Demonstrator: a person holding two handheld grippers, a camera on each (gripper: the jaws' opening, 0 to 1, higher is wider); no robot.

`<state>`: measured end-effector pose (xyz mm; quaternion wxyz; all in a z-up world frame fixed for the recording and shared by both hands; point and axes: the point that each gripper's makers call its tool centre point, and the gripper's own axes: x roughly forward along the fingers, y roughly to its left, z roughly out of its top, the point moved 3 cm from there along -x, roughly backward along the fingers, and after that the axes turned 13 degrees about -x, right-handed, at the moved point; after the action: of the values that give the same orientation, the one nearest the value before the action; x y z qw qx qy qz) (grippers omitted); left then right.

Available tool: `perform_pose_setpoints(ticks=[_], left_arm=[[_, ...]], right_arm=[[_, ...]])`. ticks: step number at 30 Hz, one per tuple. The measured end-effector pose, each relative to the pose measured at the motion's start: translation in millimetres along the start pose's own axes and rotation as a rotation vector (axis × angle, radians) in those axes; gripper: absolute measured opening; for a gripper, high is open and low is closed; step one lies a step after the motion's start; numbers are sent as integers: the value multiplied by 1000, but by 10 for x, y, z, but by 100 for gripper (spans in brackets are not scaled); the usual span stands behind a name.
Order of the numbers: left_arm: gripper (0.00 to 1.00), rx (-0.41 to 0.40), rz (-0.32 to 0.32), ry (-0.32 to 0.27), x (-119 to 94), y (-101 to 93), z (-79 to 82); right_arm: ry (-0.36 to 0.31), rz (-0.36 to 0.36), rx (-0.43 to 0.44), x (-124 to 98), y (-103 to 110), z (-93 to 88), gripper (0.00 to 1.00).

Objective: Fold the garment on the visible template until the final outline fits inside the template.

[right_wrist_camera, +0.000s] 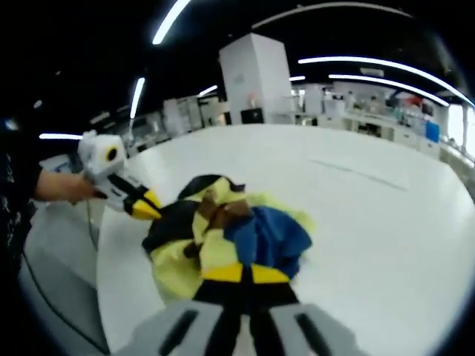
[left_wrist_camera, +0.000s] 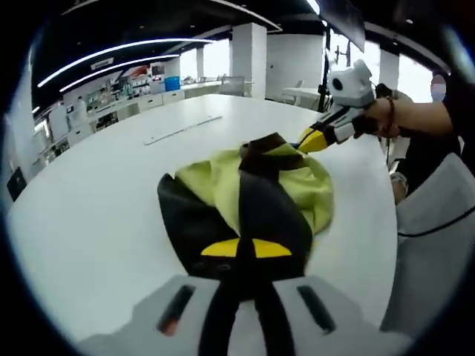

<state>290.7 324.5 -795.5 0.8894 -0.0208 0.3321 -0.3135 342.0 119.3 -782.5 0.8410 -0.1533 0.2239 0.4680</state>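
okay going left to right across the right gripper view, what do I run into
person's hand → left gripper → garment → bare white table

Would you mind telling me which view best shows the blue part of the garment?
The right gripper view: the garment's blue part lies in plain sight beside the yellow fabric, just beyond the right gripper. In the left gripper view, the garment shows yellow-green and black panels.
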Motion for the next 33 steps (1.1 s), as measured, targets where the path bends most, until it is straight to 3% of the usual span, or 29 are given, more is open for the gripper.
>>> perform_pose_setpoints(ticks=[9,13,23,27,33], left_arm=[[0,-36,17,-70,-172,-55,115],[0,-34,13,-99,-294,-222,235],[0,-47,18,-181,-433,-285,477],[0,-31,42,-193,-469,-272,523],[0,-1,90,-165,-500,-238,460]], right_arm=[[-6,-44,-8,-132,-51,27,0],[-19,-65,-10,-227,-82,76,0],[-43,-151,-3,-472,-263,206,0],[-54,-172,6,-536,-304,233,0],[-65,-199,-1,-603,-324,280,0]])
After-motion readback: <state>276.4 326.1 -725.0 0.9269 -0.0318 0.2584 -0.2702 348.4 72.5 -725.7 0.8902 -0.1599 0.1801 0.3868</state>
